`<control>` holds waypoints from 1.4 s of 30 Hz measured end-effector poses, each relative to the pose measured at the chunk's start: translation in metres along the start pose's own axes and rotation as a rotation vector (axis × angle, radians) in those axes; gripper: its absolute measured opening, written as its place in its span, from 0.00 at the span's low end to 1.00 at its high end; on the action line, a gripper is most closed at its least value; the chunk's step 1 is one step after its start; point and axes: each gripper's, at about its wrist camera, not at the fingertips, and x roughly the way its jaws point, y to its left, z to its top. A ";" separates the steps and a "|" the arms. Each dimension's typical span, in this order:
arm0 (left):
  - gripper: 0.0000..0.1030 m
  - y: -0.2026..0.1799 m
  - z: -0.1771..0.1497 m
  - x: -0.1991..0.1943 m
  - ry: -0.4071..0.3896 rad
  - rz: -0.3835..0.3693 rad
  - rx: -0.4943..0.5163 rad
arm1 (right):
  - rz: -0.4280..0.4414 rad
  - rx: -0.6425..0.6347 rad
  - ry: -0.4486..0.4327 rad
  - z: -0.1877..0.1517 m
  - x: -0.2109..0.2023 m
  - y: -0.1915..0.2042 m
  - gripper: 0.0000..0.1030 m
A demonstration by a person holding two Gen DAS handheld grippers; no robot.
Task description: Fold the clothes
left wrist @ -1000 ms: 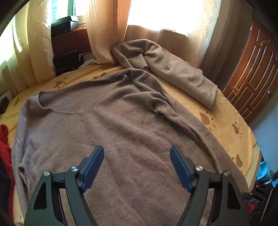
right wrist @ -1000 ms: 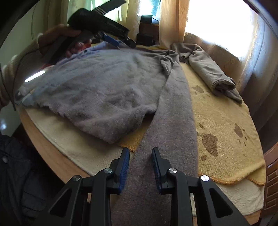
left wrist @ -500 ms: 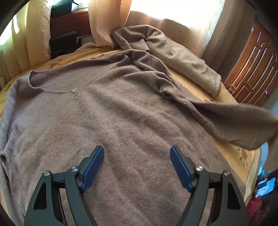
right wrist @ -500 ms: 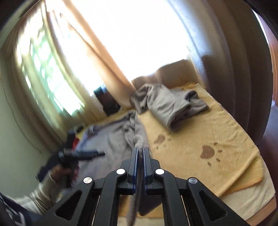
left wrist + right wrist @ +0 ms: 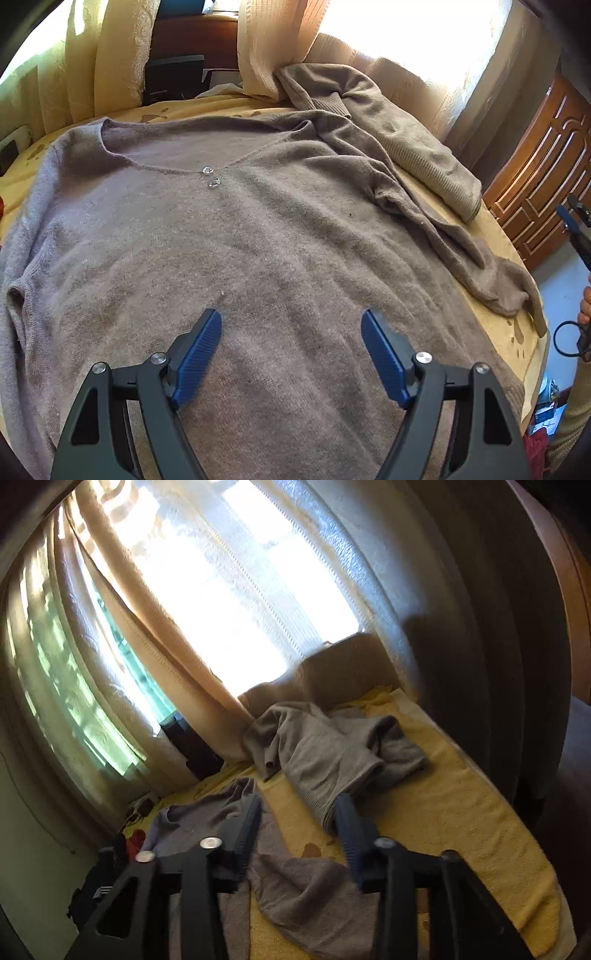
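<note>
Blue-padded left gripper (image 5: pixel 291 354) wide, empty, over taupe knit sweater (image 5: pixel 240 258) flat on yellow towel-covered table (image 5: pixel 461 812). Right gripper (image 5: pixel 301 830) opening, empty. Only left view: carved wooden door (image 5: pixel 535 177).

A yellow towel (image 5: pixel 476 236) printed with brown paw marks covers the surface. Cream curtains (image 5: pixel 266 44) hang at the far side with bright light behind them, and a dark box (image 5: pixel 173 79) sits on a wooden shelf at the far left. A carved wooden door (image 5: pixel 543 162) stands at the right, and a red cloth (image 5: pixel 136 840) lies at the left edge.
</note>
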 end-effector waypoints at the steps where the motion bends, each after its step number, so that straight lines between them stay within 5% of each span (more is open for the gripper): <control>1: 0.79 0.003 -0.001 -0.002 -0.006 -0.001 -0.008 | 0.015 -0.024 0.027 -0.004 0.017 0.007 0.89; 10: 0.79 0.023 -0.007 -0.005 -0.076 -0.030 -0.072 | 0.031 -0.274 0.264 -0.013 0.182 0.085 0.87; 12: 0.80 0.022 -0.009 -0.004 -0.087 -0.024 -0.048 | -0.025 -0.339 0.323 -0.012 0.224 0.093 0.71; 14: 0.82 0.023 -0.010 -0.004 -0.089 -0.028 -0.037 | -0.062 -0.361 0.414 -0.015 0.265 0.092 0.39; 16: 0.82 0.026 -0.011 -0.004 -0.093 -0.048 -0.046 | -0.111 -0.384 0.486 -0.021 0.299 0.088 0.18; 19: 0.83 0.032 -0.011 -0.005 -0.101 -0.083 -0.069 | -0.198 -0.442 0.418 -0.009 0.309 0.087 0.05; 24: 0.83 0.035 -0.010 -0.005 -0.105 -0.104 -0.080 | -0.345 -0.497 0.245 0.038 0.314 0.090 0.04; 31: 0.84 0.040 -0.008 -0.008 -0.106 -0.128 -0.090 | -0.270 -0.532 0.433 0.012 0.364 0.085 0.05; 36: 0.84 0.054 -0.005 -0.019 -0.107 -0.098 -0.132 | -0.248 -0.467 0.373 0.011 0.328 0.080 0.17; 37: 0.84 0.061 -0.005 -0.025 -0.120 -0.076 -0.149 | -0.247 -0.466 0.352 0.014 0.317 0.081 0.27; 40: 0.84 0.090 -0.002 -0.050 -0.167 0.021 -0.211 | -0.232 -0.472 0.263 0.018 0.278 0.088 0.79; 42: 0.84 0.111 0.004 -0.064 -0.184 0.099 -0.238 | -0.209 -0.477 0.215 0.019 0.255 0.093 0.79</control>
